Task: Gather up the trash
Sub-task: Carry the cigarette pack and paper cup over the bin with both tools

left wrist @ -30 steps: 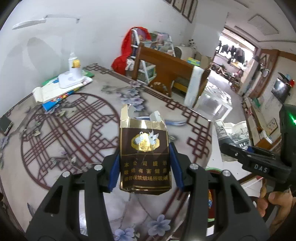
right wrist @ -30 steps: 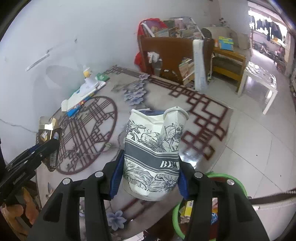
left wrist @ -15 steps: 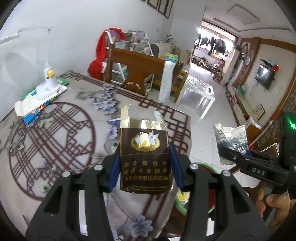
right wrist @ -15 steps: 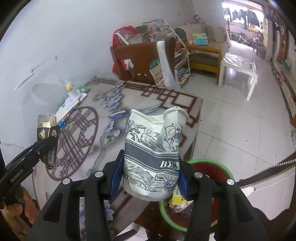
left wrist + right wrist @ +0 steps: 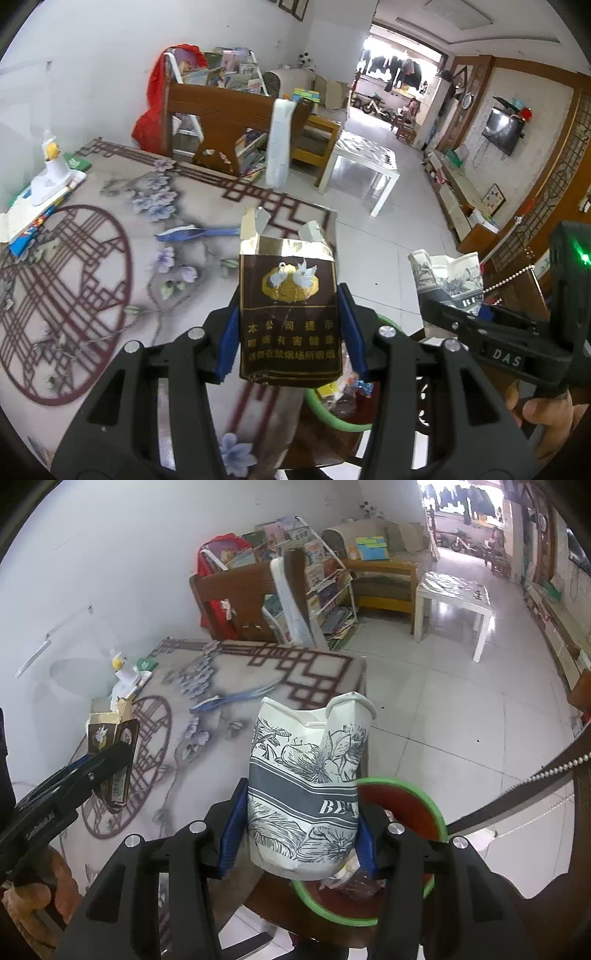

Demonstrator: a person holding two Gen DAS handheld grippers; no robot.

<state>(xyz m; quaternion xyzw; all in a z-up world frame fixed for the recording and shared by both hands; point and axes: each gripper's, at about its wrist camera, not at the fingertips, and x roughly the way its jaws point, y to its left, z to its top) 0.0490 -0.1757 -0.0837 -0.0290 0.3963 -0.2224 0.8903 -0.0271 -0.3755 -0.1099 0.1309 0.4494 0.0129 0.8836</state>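
My left gripper (image 5: 288, 332) is shut on a torn brown cigarette pack (image 5: 288, 310) with gold foil at its top; the pack also shows in the right wrist view (image 5: 112, 753), held above the table. My right gripper (image 5: 299, 830) is shut on a crumpled white paper cup (image 5: 306, 786) with grey flower print; the cup also shows in the left wrist view (image 5: 448, 277). A green-rimmed red bin (image 5: 417, 808) with trash inside stands on the floor below the cup, by the table's corner; its rim shows in the left wrist view (image 5: 332, 417).
The patterned table (image 5: 110, 258) carries a blue-and-white strip (image 5: 195, 232), a white bottle (image 5: 53, 162) and papers at the far left. A wooden chair (image 5: 221, 122), a book rack and a white side table (image 5: 364, 162) stand beyond it.
Both grippers have moved right from over the table towards its corner. The green-rimmed bin has come into view under them. Both still hold their items.
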